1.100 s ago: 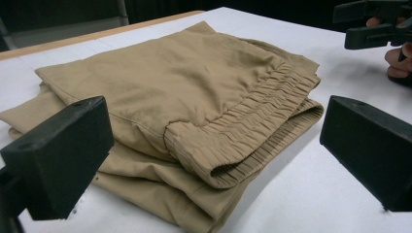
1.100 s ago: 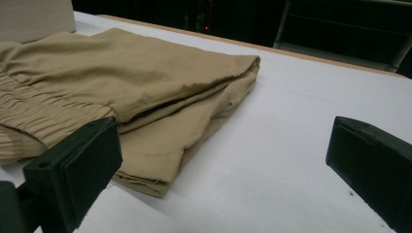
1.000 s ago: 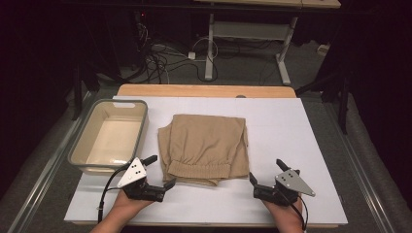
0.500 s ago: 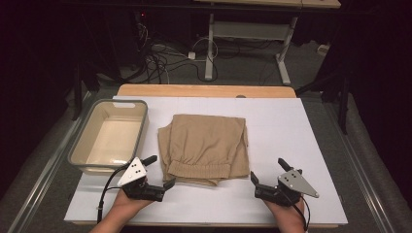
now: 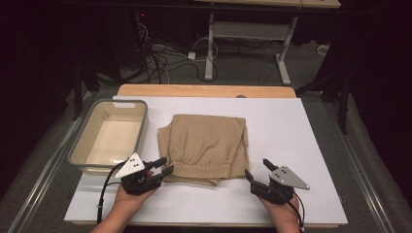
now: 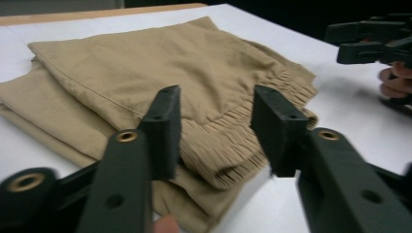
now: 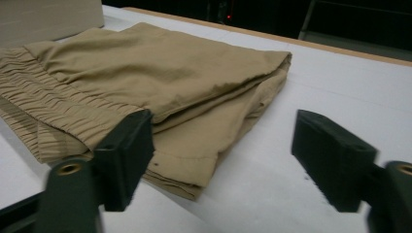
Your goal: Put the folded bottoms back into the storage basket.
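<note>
The folded tan trousers (image 5: 205, 147) lay flat between and just ahead of the two claws, elastic waistband along the near edge facing the hands, long axis running away from them toward the far edge of the white board (image 5: 291, 126). The left gripper (image 5: 161, 165) sat at the waistband's near left corner, its jaws apart and just closing in, the gathered band (image 6: 228, 145) seen in the gap from its own view but not pinched. The right gripper (image 5: 258, 171) waited just off the near right corner, jaws also narrowing yet apart, nothing between them, cloth (image 7: 145, 82) lying off its left jaw. Beyond the left claw, a beige tub (image 5: 80, 150) stood beside the trousers. Bare board stretched right of the right claw and past the cloth's far edge.
</note>
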Demonstrator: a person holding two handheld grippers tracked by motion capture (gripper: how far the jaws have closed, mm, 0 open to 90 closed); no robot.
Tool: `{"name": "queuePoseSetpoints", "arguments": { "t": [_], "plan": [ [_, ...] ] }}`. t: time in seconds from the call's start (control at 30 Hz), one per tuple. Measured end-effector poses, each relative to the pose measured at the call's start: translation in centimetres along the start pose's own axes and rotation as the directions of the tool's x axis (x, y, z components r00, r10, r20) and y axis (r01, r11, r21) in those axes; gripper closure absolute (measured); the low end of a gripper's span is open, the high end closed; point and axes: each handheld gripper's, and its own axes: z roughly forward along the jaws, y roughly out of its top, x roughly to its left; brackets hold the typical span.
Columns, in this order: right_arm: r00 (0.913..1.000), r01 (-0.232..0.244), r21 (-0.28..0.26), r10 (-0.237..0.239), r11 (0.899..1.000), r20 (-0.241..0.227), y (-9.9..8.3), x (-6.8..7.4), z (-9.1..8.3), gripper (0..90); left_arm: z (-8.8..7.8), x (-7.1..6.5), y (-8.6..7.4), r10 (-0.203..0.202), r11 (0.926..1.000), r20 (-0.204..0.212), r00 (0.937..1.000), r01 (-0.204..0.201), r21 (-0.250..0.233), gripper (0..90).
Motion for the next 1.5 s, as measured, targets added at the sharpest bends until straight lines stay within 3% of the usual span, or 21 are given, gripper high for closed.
{"name": "queuePoseSetpoints", "arguments": {
  "t": [0.07,0.1,0.13,0.27,0.33,0.37,0.43,0.5,0.53,0.57,0.6,0.63,0.67,0.73,0.87,1.03,1.13,1.2,1.33,1.43,1.5],
  "plan": [
    [0.9998,0.016,0.023,-0.016,1.000,-0.009,0.7,-0.1,0.7,42.6,1.2,0.4,0.0,0.007,0.9969,-0.023,0.9997,-0.005,0.078,63.6],
    [0.9995,0.028,0.041,-0.027,0.999,-0.015,1.1,-0.2,1.2,44.5,1.2,0.4,0.0,0.007,0.9969,-0.023,0.9997,-0.005,0.078,65.7],
    [0.9994,0.032,0.064,-0.032,0.997,-0.015,1.5,-0.4,1.6,45.4,1.6,0.7,-0.4,0.005,0.9894,-0.033,0.9994,0.000,0.145,67.2],
    [0.9995,0.008,0.121,-0.005,0.993,-0.030,1.5,-0.6,2.8,51.9,1.1,0.8,-1.1,0.035,0.9709,-0.064,0.9973,-0.018,0.239,70.0],
    [0.9989,0.022,0.154,-0.015,0.988,-0.045,1.4,-0.4,3.0,52.0,1.0,0.9,-1.2,0.034,0.9674,-0.066,0.9972,-0.016,0.253,70.0],
    [0.9973,0.071,0.201,-0.065,0.977,-0.034,1.0,-0.2,3.0,52.0,0.9,0.8,-1.2,0.047,0.9610,-0.071,0.9964,-0.026,0.275,69.9],
    [0.9983,0.051,0.214,-0.043,0.976,-0.040,0.9,-0.2,3.0,51.2,0.9,0.7,-1.3,0.056,0.9590,-0.081,0.9951,-0.032,0.282,69.7],
    [0.9984,0.026,0.248,-0.013,0.968,-0.055,0.6,-0.5,3.2,47.3,0.9,0.6,-1.3,0.047,0.9566,-0.090,0.9948,-0.019,0.291,62.0],
    [0.9987,0.005,0.280,0.009,0.960,-0.050,0.4,-0.7,3.6,43.1,0.9,0.5,-1.4,0.030,0.9525,-0.084,0.9960,-0.003,0.305,51.6],
    [0.9984,-0.008,0.294,0.024,0.956,-0.051,0.3,-0.8,3.8,41.0,1.0,0.5,-1.4,0.023,0.9477,-0.078,0.9967,0.003,0.319,51.2],
    [0.9976,-0.021,0.315,0.041,0.949,-0.056,0.3,-0.9,4.1,39.9,1.2,0.4,-1.5,0.031,0.9327,-0.062,0.9976,-0.006,0.360,50.9],
    [0.9964,-0.029,0.334,0.054,0.942,-0.065,0.2,-0.9,4.4,40.2,1.2,0.3,-1.5,0.042,0.9306,-0.064,0.9971,-0.016,0.366,50.2],
    [0.9963,-0.025,0.356,0.053,0.934,-0.067,0.3,-0.8,4.7,41.1,1.2,0.3,-1.5,0.042,0.9306,-0.064,0.9971,-0.016,0.366,50.5],
    [0.9959,-0.021,0.355,0.051,0.935,-0.074,0.4,-0.8,4.8,47.6,1.2,0.3,-1.5,0.042,0.9305,-0.057,0.9975,-0.018,0.366,55.6],
    [0.9843,-0.010,0.357,0.072,0.934,-0.161,0.4,-0.5,4.8,84.2,1.2,0.0,-1.6,0.069,0.9299,-0.030,0.9971,-0.053,0.364,69.6],
    [0.9856,0.022,0.319,0.032,0.948,-0.166,0.4,0.2,3.5,86.4,1.2,0.7,-1.4,0.033,0.9305,0.021,0.9992,-0.039,0.364,79.3],
    [0.9860,0.042,0.300,0.009,0.953,-0.167,0.4,0.7,2.4,86.4,1.3,0.6,-1.2,0.069,0.9310,0.026,0.9972,-0.074,0.357,80.3],
    [0.9832,0.086,0.287,-0.035,0.954,-0.179,0.2,1.8,0.4,86.4,1.3,0.4,-0.8,0.103,0.9292,0.034,0.9941,-0.109,0.353,81.3],
    [0.9781,0.082,0.264,-0.027,0.961,-0.206,-0.7,3.2,-2.3,86.2,1.0,0.2,-0.3,0.114,0.9338,0.060,0.9916,-0.128,0.334,82.6],
    [0.9782,0.075,0.261,-0.020,0.963,-0.207,-1.2,3.6,-3.1,85.8,0.6,-0.2,-0.1,0.130,0.9301,0.078,0.9884,-0.149,0.336,82.7],
    [0.9771,0.061,0.260,-0.005,0.964,-0.213,-1.3,3.5,-3.2,77.2,0.5,-0.2,-0.2,0.134,0.9280,0.074,0.9883,-0.151,0.341,82.5]
  ]
}}
